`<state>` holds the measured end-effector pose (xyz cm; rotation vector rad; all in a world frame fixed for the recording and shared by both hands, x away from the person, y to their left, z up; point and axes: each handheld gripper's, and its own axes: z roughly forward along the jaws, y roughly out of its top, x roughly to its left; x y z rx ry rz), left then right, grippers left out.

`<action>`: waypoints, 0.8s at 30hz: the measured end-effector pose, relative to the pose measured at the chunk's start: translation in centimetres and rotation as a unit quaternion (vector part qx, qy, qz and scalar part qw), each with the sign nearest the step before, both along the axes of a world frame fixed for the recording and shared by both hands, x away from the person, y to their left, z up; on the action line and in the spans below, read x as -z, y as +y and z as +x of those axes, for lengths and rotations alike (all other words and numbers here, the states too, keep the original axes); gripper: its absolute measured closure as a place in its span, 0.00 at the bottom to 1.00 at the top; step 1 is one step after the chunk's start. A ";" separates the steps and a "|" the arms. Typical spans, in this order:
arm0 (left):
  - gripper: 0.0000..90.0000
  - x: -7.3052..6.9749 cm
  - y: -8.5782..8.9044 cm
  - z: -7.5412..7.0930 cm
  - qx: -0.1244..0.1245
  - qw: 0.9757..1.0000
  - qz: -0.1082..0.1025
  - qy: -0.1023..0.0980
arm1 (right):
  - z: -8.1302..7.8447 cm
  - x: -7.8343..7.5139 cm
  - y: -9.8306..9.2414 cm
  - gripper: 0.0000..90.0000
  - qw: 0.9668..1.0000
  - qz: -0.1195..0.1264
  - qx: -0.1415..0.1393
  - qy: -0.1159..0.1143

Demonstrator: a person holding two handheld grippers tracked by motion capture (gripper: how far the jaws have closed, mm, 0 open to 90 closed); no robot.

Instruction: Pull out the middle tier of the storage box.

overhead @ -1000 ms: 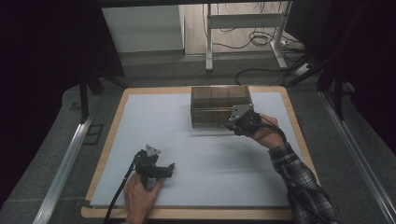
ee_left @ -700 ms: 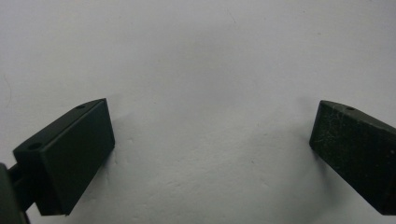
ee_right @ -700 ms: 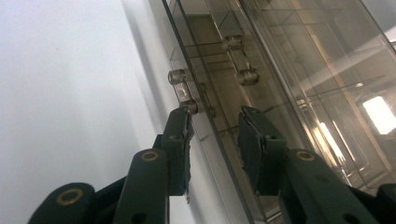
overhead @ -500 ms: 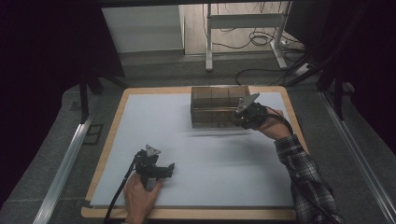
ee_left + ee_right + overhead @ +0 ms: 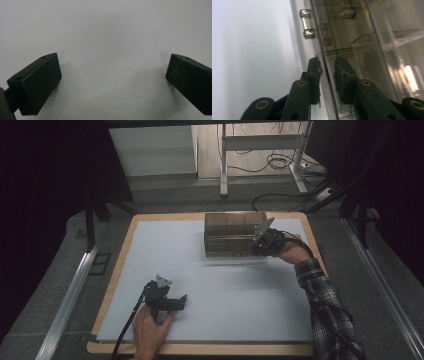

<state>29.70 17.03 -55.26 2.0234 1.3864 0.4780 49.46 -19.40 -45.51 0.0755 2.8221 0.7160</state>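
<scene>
A smoky clear drawer box (image 5: 232, 232) stands at the back of the white mat (image 5: 240, 300), right of centre. My right gripper (image 5: 257, 247) is at the box's front right corner. In the right gripper view its jaws stand close together on either side of a thin clear drawer front (image 5: 327, 82), so the right gripper (image 5: 327, 67) is shut on that panel. A chrome handle (image 5: 306, 23) sits on the same panel farther along. My left gripper (image 5: 180, 301) rests near the mat's front left. The left gripper (image 5: 113, 75) is wide open over bare mat (image 5: 107, 30).
The mat lies on a wooden board (image 5: 125, 255) with its edge all round. Metal rails (image 5: 70, 295) run along both sides of the table. A desk frame and cables (image 5: 280, 165) are on the floor behind the board.
The right hand has moved its gripper right and slightly back along the box front, to the front right corner. The left gripper has stayed where it was.
</scene>
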 end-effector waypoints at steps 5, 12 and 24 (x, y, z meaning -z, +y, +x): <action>0.00 0.0 0.0 0.0 0.000 1.000 0.000 0.000 | 0.5 0.5 0.2 0.89 1.000 -0.005 -0.014 0.012; 0.00 0.0 0.0 0.0 0.000 1.000 0.000 0.000 | 1.4 0.3 -0.1 0.95 0.998 0.003 -0.047 0.043; 0.00 0.0 0.0 0.0 0.000 1.000 0.000 0.000 | -0.2 0.0 -0.1 0.96 0.995 0.004 -0.085 0.053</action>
